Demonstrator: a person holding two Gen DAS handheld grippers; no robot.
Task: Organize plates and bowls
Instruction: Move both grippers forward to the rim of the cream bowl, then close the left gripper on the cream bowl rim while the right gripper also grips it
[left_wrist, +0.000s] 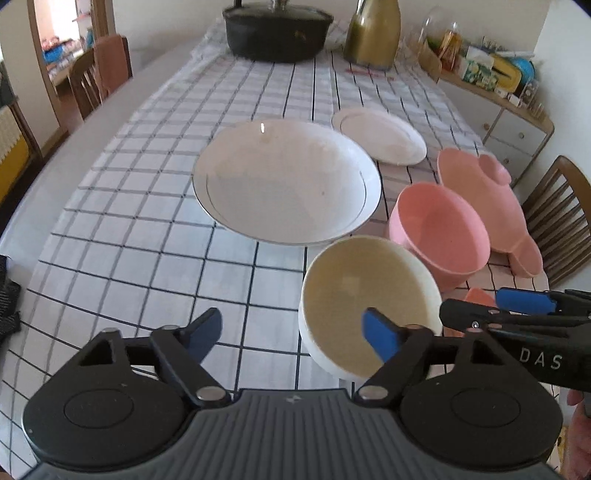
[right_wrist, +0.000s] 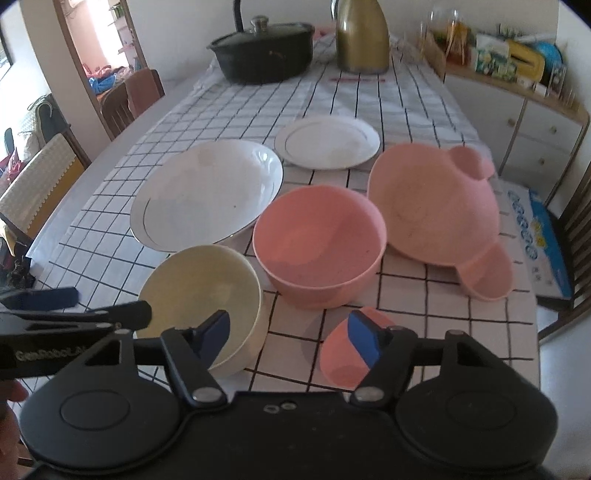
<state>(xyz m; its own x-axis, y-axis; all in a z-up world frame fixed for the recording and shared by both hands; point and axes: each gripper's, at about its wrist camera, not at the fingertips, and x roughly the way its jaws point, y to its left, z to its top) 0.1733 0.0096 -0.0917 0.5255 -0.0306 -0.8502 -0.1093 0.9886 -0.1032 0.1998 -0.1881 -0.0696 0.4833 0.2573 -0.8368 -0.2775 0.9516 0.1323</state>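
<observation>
On the checked tablecloth lie a large white deep plate (left_wrist: 286, 181) (right_wrist: 207, 194), a small white plate (left_wrist: 380, 134) (right_wrist: 327, 141), a pink bowl (left_wrist: 439, 230) (right_wrist: 319, 245), a pink eared dish (left_wrist: 487, 206) (right_wrist: 437, 208), a cream bowl (left_wrist: 367, 306) (right_wrist: 201, 295) and a small pink cup (right_wrist: 341, 350) on its side. My left gripper (left_wrist: 295, 334) is open, with its right finger over the cream bowl's near rim. My right gripper (right_wrist: 290, 338) is open and empty, between the cream bowl and the cup. Each gripper shows in the other's view.
A black lidded pot (left_wrist: 277, 31) (right_wrist: 264, 51) and a gold jug (left_wrist: 373, 33) (right_wrist: 362, 37) stand at the table's far end. Wooden chairs (left_wrist: 99, 74) stand at the left and right (left_wrist: 561, 218). A cabinet (right_wrist: 532, 122) with clutter is at the right.
</observation>
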